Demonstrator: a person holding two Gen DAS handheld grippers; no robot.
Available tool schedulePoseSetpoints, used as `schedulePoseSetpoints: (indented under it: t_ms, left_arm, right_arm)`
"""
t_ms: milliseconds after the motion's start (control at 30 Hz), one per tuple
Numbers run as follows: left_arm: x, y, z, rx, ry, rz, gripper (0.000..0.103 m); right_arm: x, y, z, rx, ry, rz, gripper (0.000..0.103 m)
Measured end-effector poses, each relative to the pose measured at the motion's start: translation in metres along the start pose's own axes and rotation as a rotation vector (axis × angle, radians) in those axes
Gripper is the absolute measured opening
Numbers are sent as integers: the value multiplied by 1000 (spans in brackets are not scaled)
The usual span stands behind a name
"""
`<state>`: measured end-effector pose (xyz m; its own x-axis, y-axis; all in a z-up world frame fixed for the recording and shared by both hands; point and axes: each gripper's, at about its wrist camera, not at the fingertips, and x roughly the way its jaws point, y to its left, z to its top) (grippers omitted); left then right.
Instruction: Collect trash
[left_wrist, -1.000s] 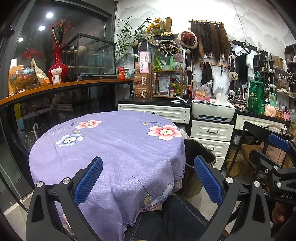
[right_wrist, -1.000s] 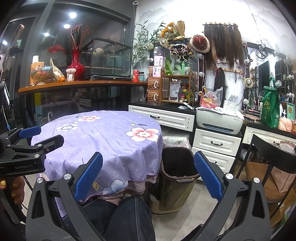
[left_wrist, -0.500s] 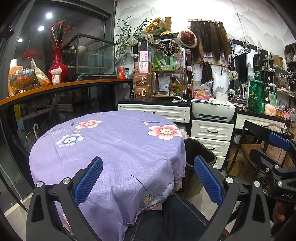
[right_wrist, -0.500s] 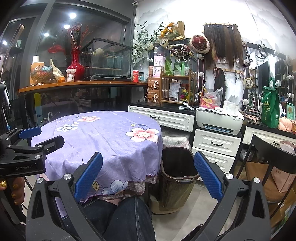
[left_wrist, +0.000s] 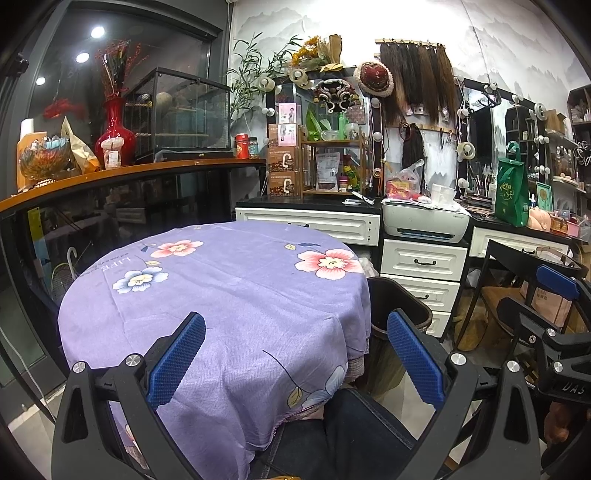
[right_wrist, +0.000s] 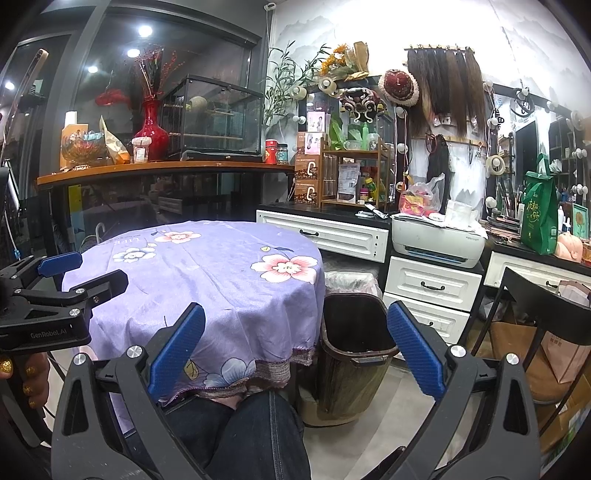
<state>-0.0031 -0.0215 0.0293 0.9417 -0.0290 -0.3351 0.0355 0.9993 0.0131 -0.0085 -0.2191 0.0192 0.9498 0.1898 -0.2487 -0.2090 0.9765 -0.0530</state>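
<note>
Both held spread wide, gripping nothing: left gripper (left_wrist: 295, 352) above purple tablecloth (left_wrist: 229, 295), right gripper (right_wrist: 295, 352) beside it. Brown trash bin (right_wrist: 354, 354) standing at table's 3 o'clock, on floor.

Both grippers look the same: matte black plastic frames with triangular cutouts and silver screw heads at the joints. The left gripper (left_wrist: 295, 354) has blue fingers (left_wrist: 176, 360) with a fine dotted grip texture, same as the right gripper (right_wrist: 295, 354). From the right cam the left one's side reads "GenRobot.AI" in white; from the left cam the right one (left_wrist: 554, 314) shows "DAS". The left hand (right_wrist: 22, 373) has glittery gold nail polish. Legs (right_wrist: 255, 435) in dark blue jeans with a visible seam.
</note>
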Motion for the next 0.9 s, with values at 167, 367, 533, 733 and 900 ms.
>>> schedulePoseSetpoints:
  t_ms: [167,367,533,733,900]
  left_arm:
    - [0,1,1,3,0,-1,98]
    - [1,2,2,2,-1,-2,98]
    - [1,2,2,4,-1,-3,98]
    - [1,2,2,3,-1,-3,98]
    - [1,2,2,4,-1,-3,98]
  right_arm:
    - [0,0,0,-1,0,0,97]
    - [0,0,-1,0,2,1,97]
    - [0,1,-1,0,1,1,97]
    - [0,0,-1,0,2,1,97]
    - [1,1,-1,0,3,2,97]
